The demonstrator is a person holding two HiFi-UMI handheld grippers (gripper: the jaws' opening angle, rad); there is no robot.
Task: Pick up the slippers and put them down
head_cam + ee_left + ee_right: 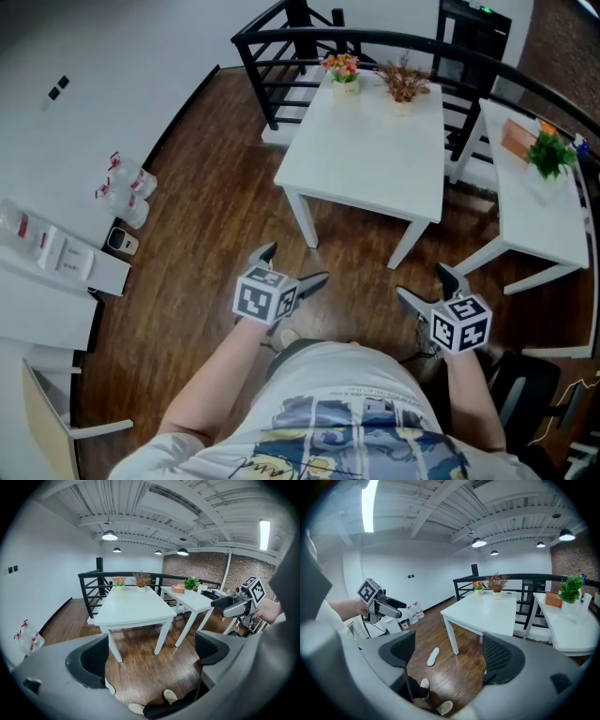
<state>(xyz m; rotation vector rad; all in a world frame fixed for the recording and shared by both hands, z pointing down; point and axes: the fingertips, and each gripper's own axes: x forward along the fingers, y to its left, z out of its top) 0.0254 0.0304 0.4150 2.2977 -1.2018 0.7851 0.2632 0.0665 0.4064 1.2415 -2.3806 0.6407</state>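
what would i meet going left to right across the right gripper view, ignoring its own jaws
left hand-held gripper → plastic bottles → white slipper → white table → green plant

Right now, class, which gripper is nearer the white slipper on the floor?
Left, probably. The left gripper is held open almost over the slipper, which peeks past its jaw. The right gripper, also open, is farther to the slipper's right.
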